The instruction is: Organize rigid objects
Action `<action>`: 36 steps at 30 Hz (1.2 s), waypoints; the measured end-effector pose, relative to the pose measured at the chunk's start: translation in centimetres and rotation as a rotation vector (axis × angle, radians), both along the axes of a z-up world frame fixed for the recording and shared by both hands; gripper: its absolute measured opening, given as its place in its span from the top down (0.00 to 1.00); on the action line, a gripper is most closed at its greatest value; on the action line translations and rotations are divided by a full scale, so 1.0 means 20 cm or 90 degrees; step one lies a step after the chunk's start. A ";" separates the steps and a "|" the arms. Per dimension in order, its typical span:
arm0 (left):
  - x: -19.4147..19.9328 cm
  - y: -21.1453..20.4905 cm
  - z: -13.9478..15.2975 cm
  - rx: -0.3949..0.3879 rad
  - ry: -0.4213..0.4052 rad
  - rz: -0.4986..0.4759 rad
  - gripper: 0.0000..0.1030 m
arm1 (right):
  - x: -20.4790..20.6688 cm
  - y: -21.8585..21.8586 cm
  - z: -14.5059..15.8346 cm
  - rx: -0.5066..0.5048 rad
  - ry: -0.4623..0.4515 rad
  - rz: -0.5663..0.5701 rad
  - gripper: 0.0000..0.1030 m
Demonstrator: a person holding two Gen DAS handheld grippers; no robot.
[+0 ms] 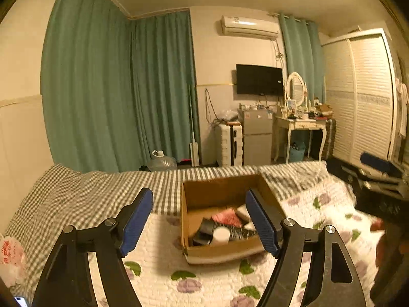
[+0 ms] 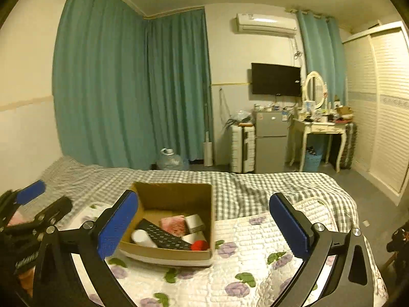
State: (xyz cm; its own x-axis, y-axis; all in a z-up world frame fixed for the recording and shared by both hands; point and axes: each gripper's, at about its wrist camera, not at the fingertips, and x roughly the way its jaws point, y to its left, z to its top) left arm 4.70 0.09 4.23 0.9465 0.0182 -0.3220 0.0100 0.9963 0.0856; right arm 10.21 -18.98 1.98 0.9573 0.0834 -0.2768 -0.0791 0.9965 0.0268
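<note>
One cardboard box (image 2: 176, 197) holds one black keyboard (image 2: 163, 238), one red ball (image 2: 200, 245) and one pink packet (image 2: 173, 223). Two white cylinders (image 2: 143, 238) lie there too.

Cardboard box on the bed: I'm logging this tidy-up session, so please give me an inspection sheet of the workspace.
Surface: bed with a floral quilt over a grey checked sheet.
Job's things: open cardboard box on the quilt, holding a black keyboard-like bar, a pink item, a white cylinder, a red ball and small white pieces.
Clutter: nothing seen loose on the quilt near the box.
Grippers: left gripper and right gripper both open, nothing between the fingers, both in front of the box.
Cables: wires hang below the wall TV.
Surroundings: teal curtains, small fridge, dressing table, water jug.
</note>
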 end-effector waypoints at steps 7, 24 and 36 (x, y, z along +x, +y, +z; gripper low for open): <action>0.04 -0.01 -0.17 0.013 0.040 0.003 0.24 | 0.07 0.05 -0.19 -0.031 0.029 -0.003 0.00; 0.05 0.02 -0.21 0.007 0.057 0.021 0.24 | 0.07 0.06 -0.22 -0.039 0.039 -0.010 0.00; 0.06 0.02 -0.21 0.006 0.059 0.022 0.24 | 0.07 0.05 -0.22 -0.037 0.041 -0.015 0.00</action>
